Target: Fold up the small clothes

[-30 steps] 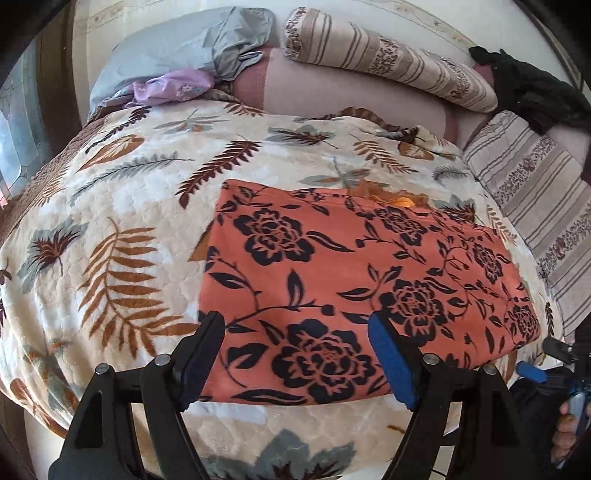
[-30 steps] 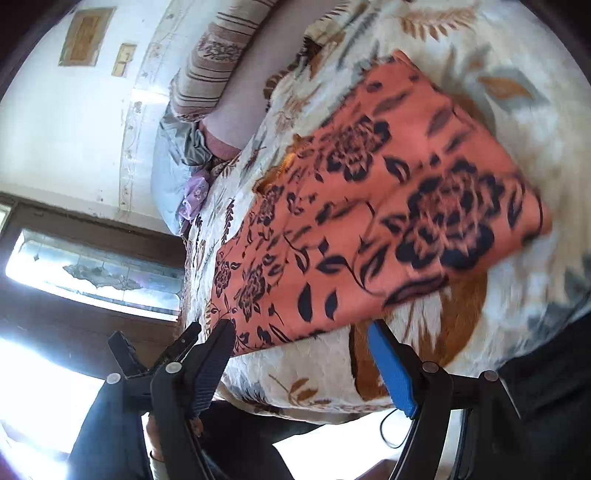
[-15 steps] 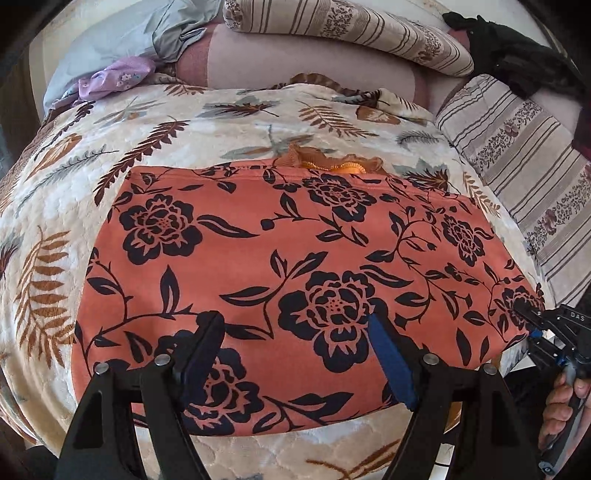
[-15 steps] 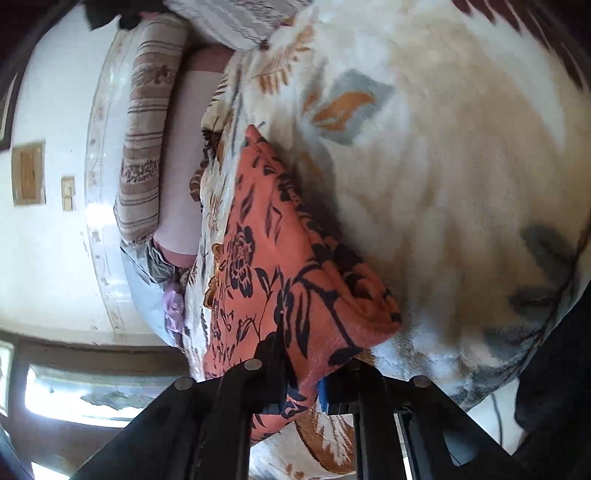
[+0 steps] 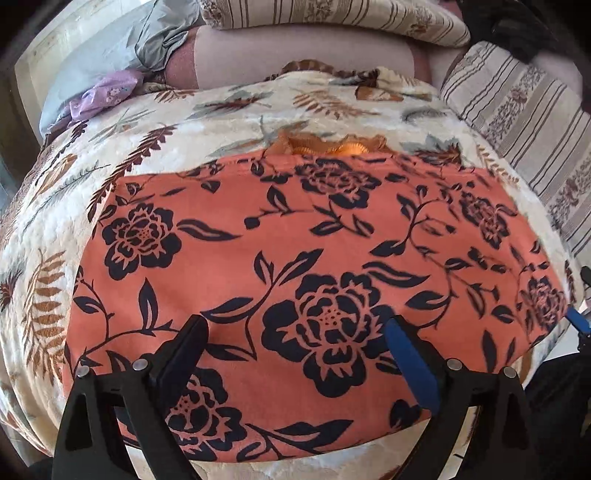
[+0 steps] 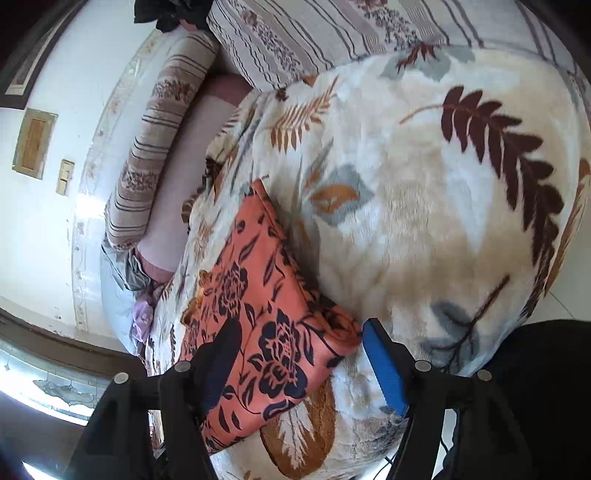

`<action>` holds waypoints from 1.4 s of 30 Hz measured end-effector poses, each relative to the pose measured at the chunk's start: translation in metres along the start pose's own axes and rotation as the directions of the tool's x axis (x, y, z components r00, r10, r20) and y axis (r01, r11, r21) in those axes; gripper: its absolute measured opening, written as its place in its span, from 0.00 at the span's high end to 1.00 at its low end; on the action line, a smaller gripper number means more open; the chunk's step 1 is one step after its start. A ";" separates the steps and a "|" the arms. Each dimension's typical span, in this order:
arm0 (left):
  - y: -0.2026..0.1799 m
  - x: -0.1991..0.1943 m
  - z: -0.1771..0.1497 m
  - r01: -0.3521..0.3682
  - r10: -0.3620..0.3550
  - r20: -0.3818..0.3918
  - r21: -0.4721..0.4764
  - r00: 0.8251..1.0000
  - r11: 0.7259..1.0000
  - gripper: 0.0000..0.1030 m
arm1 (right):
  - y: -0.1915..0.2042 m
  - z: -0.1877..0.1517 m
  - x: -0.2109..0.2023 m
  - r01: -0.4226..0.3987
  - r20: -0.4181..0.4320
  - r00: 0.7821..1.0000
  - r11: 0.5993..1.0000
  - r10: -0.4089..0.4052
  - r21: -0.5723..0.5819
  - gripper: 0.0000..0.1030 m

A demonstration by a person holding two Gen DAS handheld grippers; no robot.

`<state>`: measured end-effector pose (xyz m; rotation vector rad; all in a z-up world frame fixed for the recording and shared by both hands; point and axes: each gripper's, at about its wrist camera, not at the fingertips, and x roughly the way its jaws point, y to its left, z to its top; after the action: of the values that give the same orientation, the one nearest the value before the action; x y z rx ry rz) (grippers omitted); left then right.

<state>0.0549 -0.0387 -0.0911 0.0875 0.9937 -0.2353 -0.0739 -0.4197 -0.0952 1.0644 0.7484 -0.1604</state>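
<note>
Right claw (image 6: 301,360) open, straddling the near right corner of the orange floral garment (image 5: 295,258) — nearer arm for the grab. Left claw (image 5: 295,347) open over its near edge. Garment lies flat on the bed blanket (image 5: 221,122), long axis left–right.

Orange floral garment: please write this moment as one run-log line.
garment: flat on leaf-print blanket | left gripper: open, above it | right gripper: open, at corner

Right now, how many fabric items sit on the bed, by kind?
Orange floral garment: 1
Leaf-print blanket: 1
Striped pillows: 2
Grey cloth: 1
Lilac cloth: 1
Black cloth: 1
Total: 7
</note>
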 end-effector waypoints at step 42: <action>0.136 -0.075 -0.033 0.091 -0.009 0.241 -0.331 0.970 0.939 0.00 | 0.162 -0.017 0.060 -0.060 -0.115 0.993 0.812 -0.008 -0.580 0.12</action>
<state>0.0206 0.1106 -0.0511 -0.2775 0.7863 -0.1139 0.0378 -0.3114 -0.0190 0.4920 0.8131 0.1545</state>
